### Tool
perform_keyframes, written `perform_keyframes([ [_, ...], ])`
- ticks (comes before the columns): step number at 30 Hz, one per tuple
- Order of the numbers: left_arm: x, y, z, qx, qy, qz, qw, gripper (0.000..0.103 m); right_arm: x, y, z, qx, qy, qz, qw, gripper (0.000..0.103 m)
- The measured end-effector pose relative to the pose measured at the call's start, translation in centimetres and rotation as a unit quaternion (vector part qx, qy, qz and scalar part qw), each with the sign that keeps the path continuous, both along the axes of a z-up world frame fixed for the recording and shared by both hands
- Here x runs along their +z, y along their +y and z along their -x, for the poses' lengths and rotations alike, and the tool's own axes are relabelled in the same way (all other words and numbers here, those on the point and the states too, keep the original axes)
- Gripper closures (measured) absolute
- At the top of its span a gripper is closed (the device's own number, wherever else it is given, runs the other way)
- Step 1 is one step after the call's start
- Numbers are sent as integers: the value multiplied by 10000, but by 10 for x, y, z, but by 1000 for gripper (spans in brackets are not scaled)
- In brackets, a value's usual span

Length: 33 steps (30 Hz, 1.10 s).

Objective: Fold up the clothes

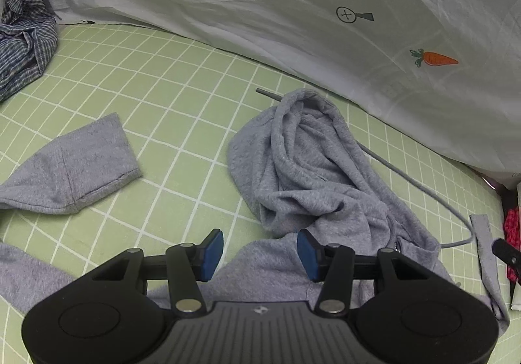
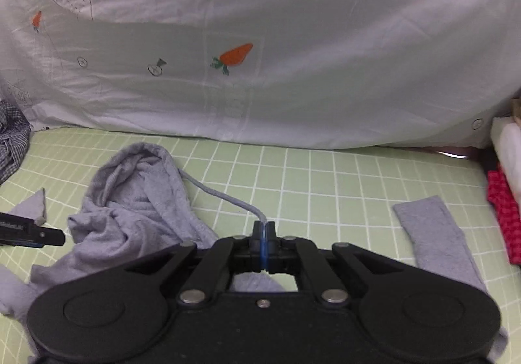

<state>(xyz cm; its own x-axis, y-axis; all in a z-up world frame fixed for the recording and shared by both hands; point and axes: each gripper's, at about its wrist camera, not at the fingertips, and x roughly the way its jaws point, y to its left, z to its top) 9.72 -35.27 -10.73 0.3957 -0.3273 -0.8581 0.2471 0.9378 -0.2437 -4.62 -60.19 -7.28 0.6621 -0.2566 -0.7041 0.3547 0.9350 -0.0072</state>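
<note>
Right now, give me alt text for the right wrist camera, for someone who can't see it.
The right gripper is shut on the drawstring of a rumpled grey hoodie lying on a green grid mat. One grey sleeve lies flat to the right, the left gripper pokes in at the left edge, and a white carrot-print sheet hangs behind.

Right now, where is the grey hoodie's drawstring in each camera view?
Left wrist view: the drawstring runs down the right side from the hood.
Right wrist view: the drawstring runs from the hood at centre left into the shut right gripper.
Shared landmark: the orange carrot print on the white sheet.
</note>
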Motion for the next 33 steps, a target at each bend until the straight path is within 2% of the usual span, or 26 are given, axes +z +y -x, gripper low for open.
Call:
perform_keyframes([
  [1, 1, 2, 3, -1, 11, 12, 10000, 51, 3, 4, 9, -31, 27, -18, 10000, 103],
  [4, 0, 7, 12, 29, 104, 16, 9999, 51, -21, 9, 22, -161, 529, -245, 9982, 101],
  [6, -2, 9, 16, 28, 160, -37, 9999, 48, -36, 10, 29, -283, 798, -417, 9955, 87],
  [7, -2, 9, 18, 18, 172, -79, 9998, 44, -41, 7, 29, -377, 762, -481, 9952, 59],
  [8, -3, 10, 20, 0, 150, -132, 9998, 31, -42, 4, 27, -430, 654, -459, 9959, 26],
  [9, -4, 10, 21, -5, 115, -190, 9998, 20, -44, 2, 25, -483, 547, -437, 9964, 17],
  [10, -5, 10, 22, 4, 66, -262, 9996, 18, -45, -1, 23, -486, 423, -391, 9972, 12],
  [11, -7, 9, 22, 11, 25, -333, 9994, 16, -46, -5, 17, -421, 323, -324, 9981, 3],
  [13, -13, 8, 19, 6, 51, -433, 9990, 15, -51, -15, -1, -335, 337, -220, 9986, 0],
  [18, -29, 4, 7, 62, 169, -582, 9981, 12, -73, -41, -52, -197, 449, 8, 9988, 0],
  [21, -38, 0, 2, 3, 221, -688, 9974, 12, -88, -46, -82, 99, 736, 185, 9971, 0],
  [24, -42, -2, -1, -46, 252, -754, 9968, 12, -97, -48, -103, 254, 802, 274, 9961, 7],
  [26, -43, -3, -2, -47, 268, -791, 9965, 12, -102, -51, -111, 376, 818, 121, 9959, 28],
  [27, -43, -3, -2, -57, 274, -788, 9965, 12, -103, -52, -115, 466, 816, -30, 9956, 35],
  [29, -42, -3, -2, -56, 275, -774, 9966, 12, -104, -53, -117, 658, 717, -312, 9948, 58],
  [30, -41, -3, -1, -50, 271, -767, 9967, 12, -104, -52, -117, 749, 700, -288, 9943, 66],
  [31, -40, -2, -1, -43, 266, -756, 9968, 12, -103, -50, -117, 843, 727, -234, 9935, 88],
  [32, -38, -2, 0, -28, 256, -730, 9970, 12, -102, -49, -118, 899, 768, -238, 9927, 101],
  [33, -36, -1, 1, -15, 243, -701, 9972, 12, -98, -48, -116, 918, 763, -227, 9926, 101],
])
